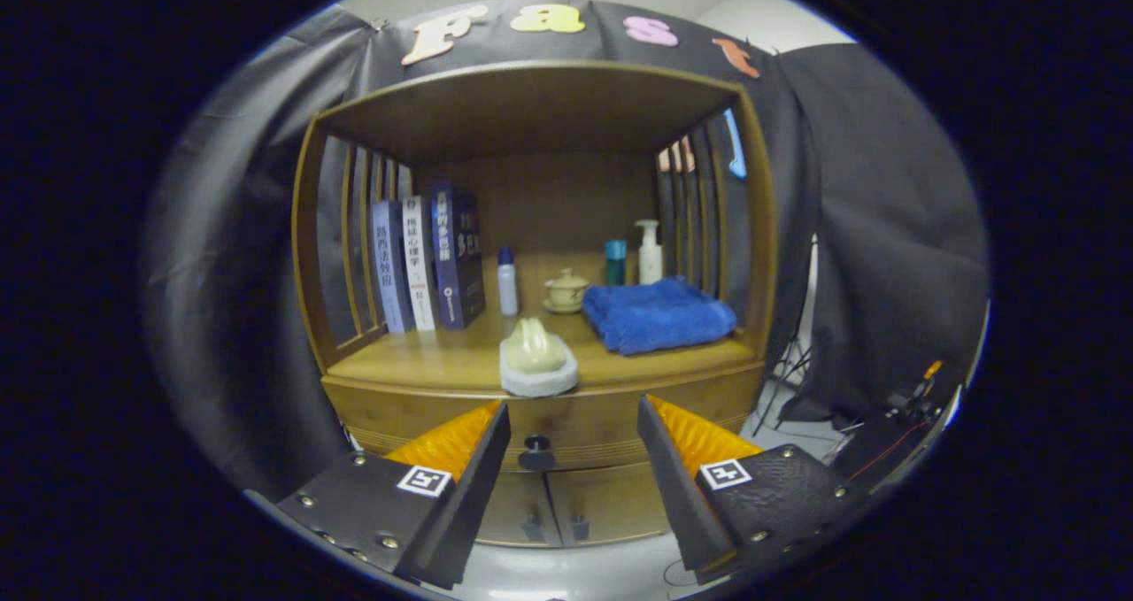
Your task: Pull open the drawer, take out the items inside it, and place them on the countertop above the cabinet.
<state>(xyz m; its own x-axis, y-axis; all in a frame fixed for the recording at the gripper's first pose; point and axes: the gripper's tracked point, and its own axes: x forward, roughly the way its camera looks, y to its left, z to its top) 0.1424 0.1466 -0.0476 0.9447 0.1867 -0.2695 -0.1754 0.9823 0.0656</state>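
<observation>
Gripper [574, 424]: I am holding it with fingers spread wide, nothing between them, well apart from the cabinet
Knob [535, 452]: I am seeing it sitting in the gap between my fingertips, beyond them, on the drawer front
Drawer [584, 424]: it is sitting closed under the countertop
Doors [571, 504]: two are showing below the drawer, each with a small handle
Countertop [425, 362]: it is carrying a pale ornament on a white base [537, 362] at the front edge
Towel [657, 314]: it is lying folded to the right of the ornament
Books [429, 260]: three are standing upright at the left
Back row: a white bottle [507, 282], a lidded cup [566, 291], a teal container [615, 261] and a pump bottle [650, 251] are standing behind
</observation>
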